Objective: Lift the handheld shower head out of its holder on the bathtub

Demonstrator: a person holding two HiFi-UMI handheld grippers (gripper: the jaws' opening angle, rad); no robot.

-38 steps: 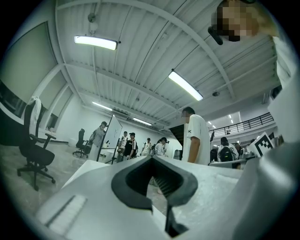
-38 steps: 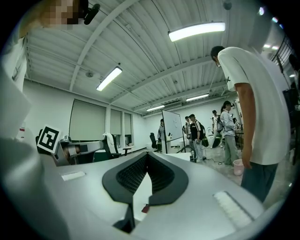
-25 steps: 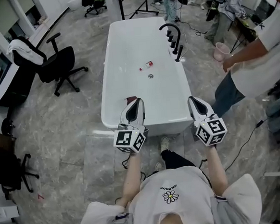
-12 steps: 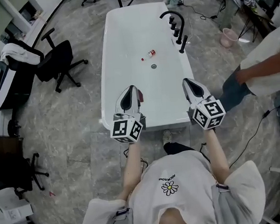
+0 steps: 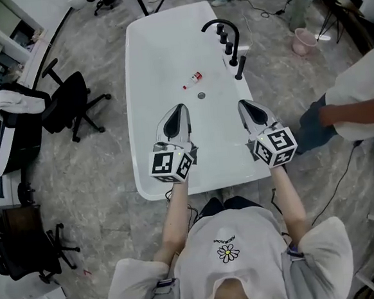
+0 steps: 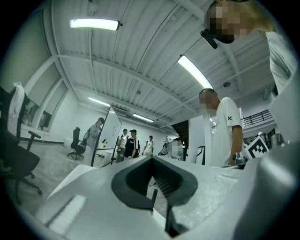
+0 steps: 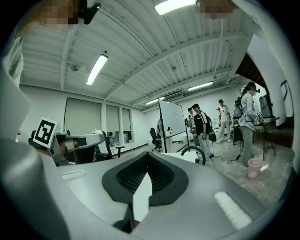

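White bathtub (image 5: 143,65) is filling the middle of the head view. You're holding the left gripper (image 5: 178,109) and right gripper (image 5: 244,104) side by side over its lower half. The black shower head (image 5: 239,67) is standing in its holder on the tub's right rim, above centre, just below the faucet (image 5: 219,28) and apart from both grippers.

Left gripper view: jaws are pressing together, empty.

Right gripper view: jaws are meeting too, empty.

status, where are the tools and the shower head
Left tool and right tool shut, empty, over the tub's near end. Shower head parked on the right rim, untouched. Nothing in the way; small bottle lies in the tub.
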